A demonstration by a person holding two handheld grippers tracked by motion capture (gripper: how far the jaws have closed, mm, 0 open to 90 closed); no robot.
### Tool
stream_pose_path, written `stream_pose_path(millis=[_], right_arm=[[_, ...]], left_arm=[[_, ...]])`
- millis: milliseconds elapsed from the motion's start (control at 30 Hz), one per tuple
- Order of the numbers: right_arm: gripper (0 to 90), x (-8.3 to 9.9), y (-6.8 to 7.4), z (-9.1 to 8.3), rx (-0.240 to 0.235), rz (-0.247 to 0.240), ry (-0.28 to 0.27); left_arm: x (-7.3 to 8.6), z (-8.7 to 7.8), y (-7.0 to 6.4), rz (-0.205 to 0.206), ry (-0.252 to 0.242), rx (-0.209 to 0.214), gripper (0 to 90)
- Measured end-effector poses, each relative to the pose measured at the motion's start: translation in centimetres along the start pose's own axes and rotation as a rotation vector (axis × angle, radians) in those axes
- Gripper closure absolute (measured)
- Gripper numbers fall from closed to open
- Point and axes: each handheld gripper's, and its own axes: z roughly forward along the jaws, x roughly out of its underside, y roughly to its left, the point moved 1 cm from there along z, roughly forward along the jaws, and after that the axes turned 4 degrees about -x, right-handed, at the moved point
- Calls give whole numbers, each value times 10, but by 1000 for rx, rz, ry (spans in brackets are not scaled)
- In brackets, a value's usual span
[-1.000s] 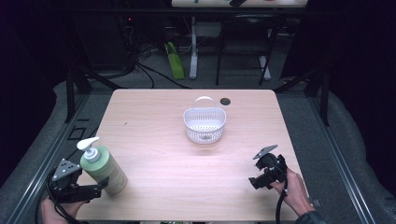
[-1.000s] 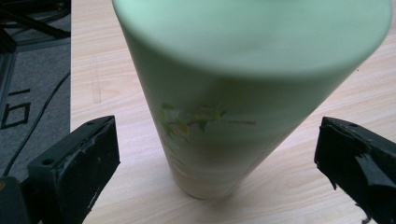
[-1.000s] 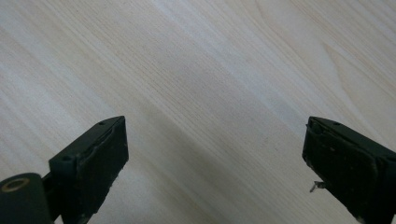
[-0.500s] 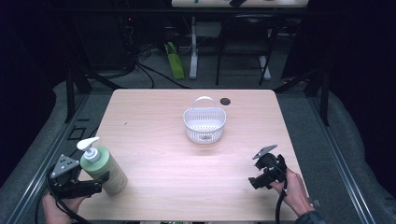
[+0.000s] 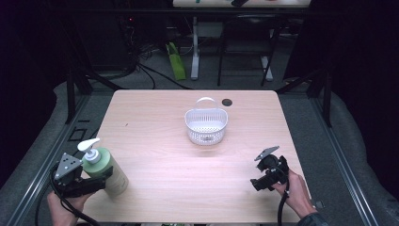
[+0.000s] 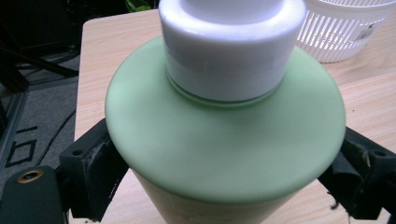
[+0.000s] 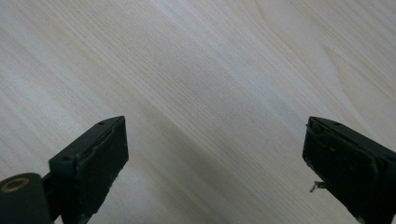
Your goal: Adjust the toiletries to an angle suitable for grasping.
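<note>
A matte black two-jaw left gripper point(image 5: 91, 184) is topped by a grey three-cornered plate point(image 5: 66, 166) dotted with small dark holes, and a black cable point(image 5: 66, 207) is trailed from it. Thick, blocky black jaws with worn, scuffed rubber-like pads are seen in the left gripper view, and a brass-coloured ring point(image 6: 29, 177) is set in the body. The black right gripper point(image 5: 256, 184) carries a similar grey plate point(image 5: 266, 152) and a black cable point(image 5: 283, 207). A dark sleeve cuff point(image 5: 313, 220) is worn at the right wrist.
</note>
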Motion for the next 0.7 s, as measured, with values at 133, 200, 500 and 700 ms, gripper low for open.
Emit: stream_pose_path(millis=[133, 200, 500, 700], right_arm=[[64, 0, 0, 0, -1, 0, 0], [64, 0, 0, 0, 2, -7, 2], [64, 0, 0, 0, -1, -4, 0], [64, 0, 0, 0, 0, -4, 1]], left_arm=[[0, 1, -1, -2, -8, -2, 118], [-1, 3, -2, -3, -11, 3, 120], [-7, 13, -8, 2, -16, 16, 122], [-13, 24, -13, 13, -21, 34, 122]])
